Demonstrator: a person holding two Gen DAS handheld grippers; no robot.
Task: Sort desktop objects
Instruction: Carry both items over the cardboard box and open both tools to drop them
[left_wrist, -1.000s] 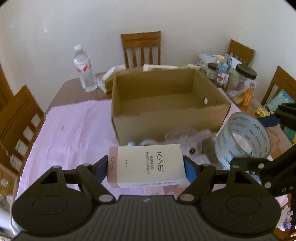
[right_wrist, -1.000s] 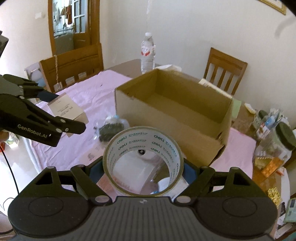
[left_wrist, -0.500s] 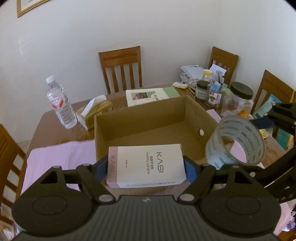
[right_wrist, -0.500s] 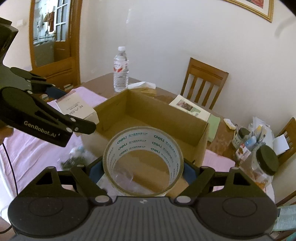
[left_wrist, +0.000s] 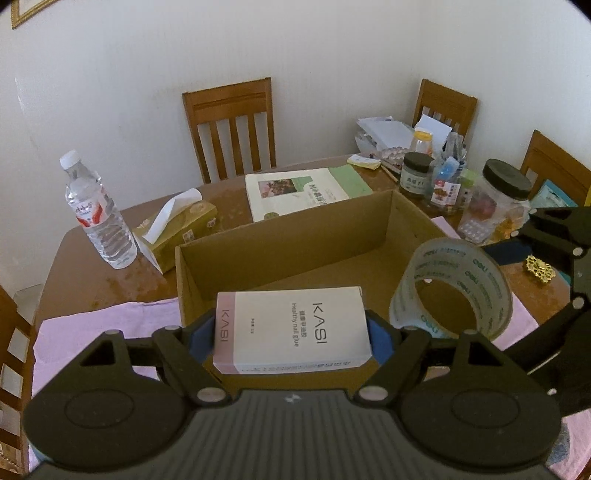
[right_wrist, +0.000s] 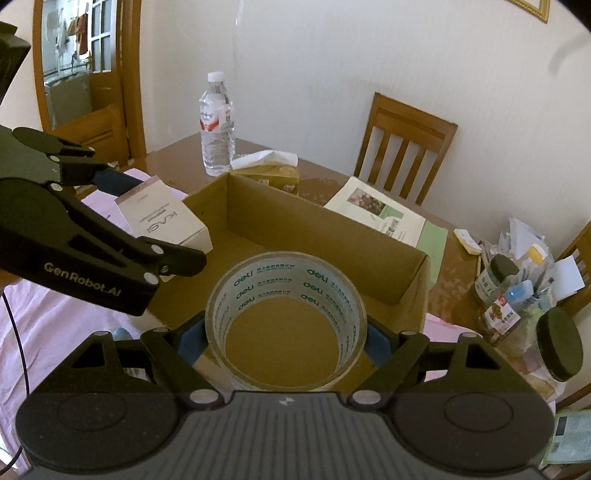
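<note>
My left gripper (left_wrist: 291, 338) is shut on a white and pink KASI nail glue box (left_wrist: 290, 328) and holds it over the near wall of an open cardboard box (left_wrist: 295, 236). My right gripper (right_wrist: 286, 341) is shut on a roll of clear tape (right_wrist: 286, 325), held above the same cardboard box (right_wrist: 321, 236). The tape roll (left_wrist: 450, 291) shows at the right in the left wrist view. The KASI box (right_wrist: 162, 221) and left gripper (right_wrist: 122, 221) show at the left in the right wrist view. The cardboard box looks empty inside.
A water bottle (left_wrist: 98, 210), a tissue box (left_wrist: 177, 225) and a booklet (left_wrist: 306, 192) lie behind the cardboard box. Jars and clutter (left_wrist: 461, 192) stand at the back right. A pink cloth (left_wrist: 92, 325) covers the near table. Wooden chairs (left_wrist: 232, 125) surround it.
Both grippers have risen and moved forward with their loads, from in front of the cardboard box to above its near wall and opening.
</note>
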